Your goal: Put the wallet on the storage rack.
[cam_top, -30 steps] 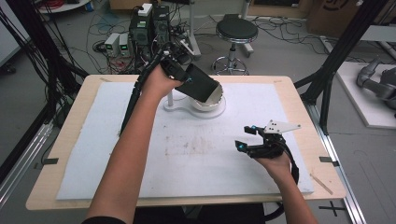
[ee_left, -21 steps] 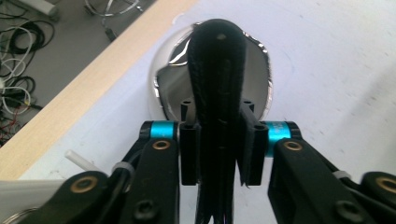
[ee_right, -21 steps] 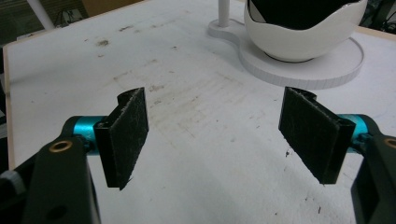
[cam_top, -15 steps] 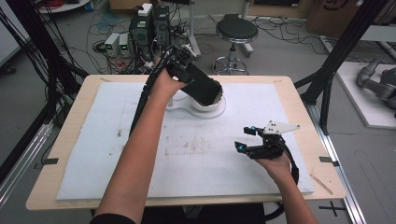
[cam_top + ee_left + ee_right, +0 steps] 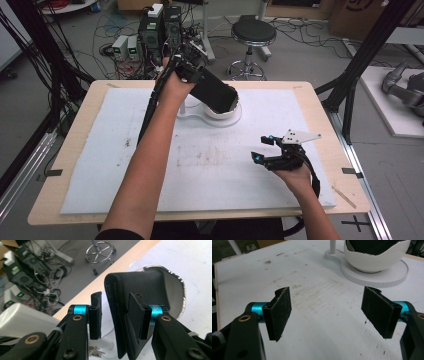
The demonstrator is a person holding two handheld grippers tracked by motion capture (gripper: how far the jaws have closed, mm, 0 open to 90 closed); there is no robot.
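Room: workshop floor behind the table, with a round stool [image 5: 253, 33], computer boxes [image 5: 160, 27] and loose cables at the far side.
Table: pale wooden table [image 5: 320, 107] covered by a white mat [image 5: 100, 165] that carries dark scuffs near its middle.
Stand: white stand [image 5: 220, 117] at the far middle of the mat, a flat base with a thin post and a round white bowl [image 5: 374, 261] on it (the right gripper view shows the bowl's curved side and the black thing inside it).
Black pouch: black leather-like pouch [image 5: 132, 315] tilted up out of the bowl, its lower end at the bowl's shiny rim, its upper end leaning to the far left.
Left gripper: left gripper [image 5: 115, 315] at the pouch's upper end, at the far middle of the table; the pouch sits between its jaws. One pad lies against the pouch's face, the other pad [image 5: 95, 315] stands just clear of its edge with a gap showing, so the jaws are parted and not pinching; they have just been closing a little.
Right gripper: right gripper [image 5: 329, 312] near the right edge of the mat, well apart from the stand, jaws spread wide with nothing between them, just above the bare mat.
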